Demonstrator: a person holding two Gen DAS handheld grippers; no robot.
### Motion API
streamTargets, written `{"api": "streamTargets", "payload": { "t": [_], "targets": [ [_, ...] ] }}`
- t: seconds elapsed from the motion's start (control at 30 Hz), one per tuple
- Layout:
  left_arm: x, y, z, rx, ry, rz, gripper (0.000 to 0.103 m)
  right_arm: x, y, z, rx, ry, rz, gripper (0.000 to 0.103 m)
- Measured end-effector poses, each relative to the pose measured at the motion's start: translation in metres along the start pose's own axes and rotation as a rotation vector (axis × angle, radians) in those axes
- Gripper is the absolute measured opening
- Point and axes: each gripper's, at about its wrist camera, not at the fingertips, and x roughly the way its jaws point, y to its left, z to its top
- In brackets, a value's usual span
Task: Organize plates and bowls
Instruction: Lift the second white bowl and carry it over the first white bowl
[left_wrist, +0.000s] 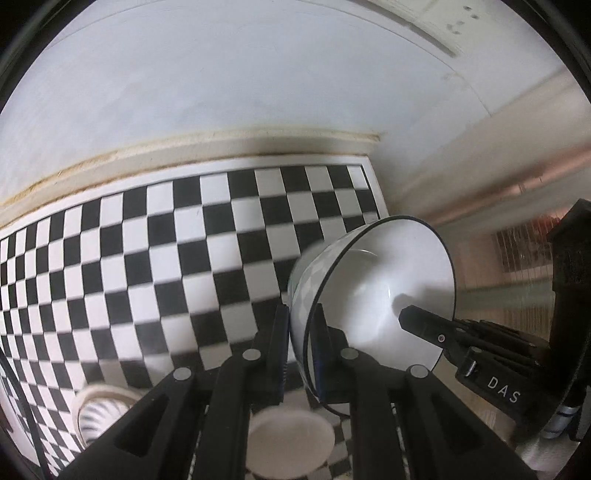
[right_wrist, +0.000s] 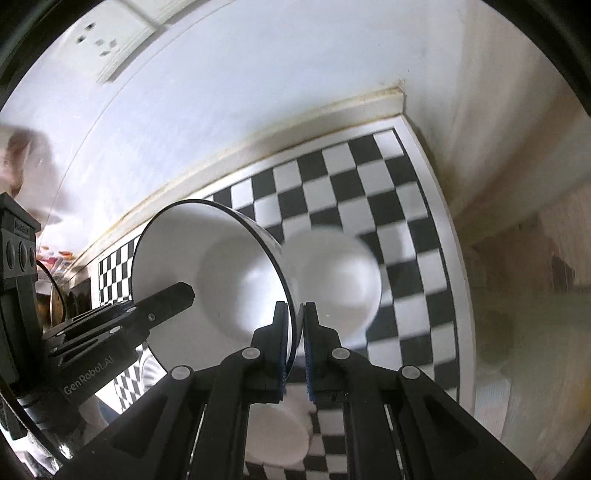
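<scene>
Left wrist view: a black-rimmed white bowl (left_wrist: 373, 291) is held tilted above the checkered surface (left_wrist: 147, 258), its rim pinched from opposite sides by the closed left gripper (left_wrist: 301, 332) and right gripper (right_wrist: 295, 328).

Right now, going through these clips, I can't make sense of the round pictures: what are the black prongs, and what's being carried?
Each round picture comes from a fisheye camera on a hand-held two-finger gripper, looking along its fingers. The left gripper and the right gripper both pinch opposite sides of the rim of one black-rimmed white bowl, tilted on edge above a checkered mat. Each view also shows the other gripper reaching in. Below lie a plain white bowl and a ribbed bowl.
</scene>
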Motion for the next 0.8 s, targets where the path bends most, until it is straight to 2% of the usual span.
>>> {"api": "streamTargets", "payload": {
  "t": [0.17, 0.43, 0.8],
  "targets": [
    [-0.007, 0.001, -0.046, 0.012, 0.011, -0.006, 0.009, -0.013, 0.003, -0.053, 0.003, -0.005, 0.009, 0.009],
    [-0.004, 0.007, -0.107, 0.022, 0.038, -0.003, 0.009, -0.008, 0.003, -0.118, -0.006, 0.019, 0.015, 0.009],
    [0.028, 0.023, -0.151, 0.009, 0.131, 0.033, 0.009, 0.039, -0.01, -0.167, 0.014, 0.111, 0.004, 0.009]
  ]
}}
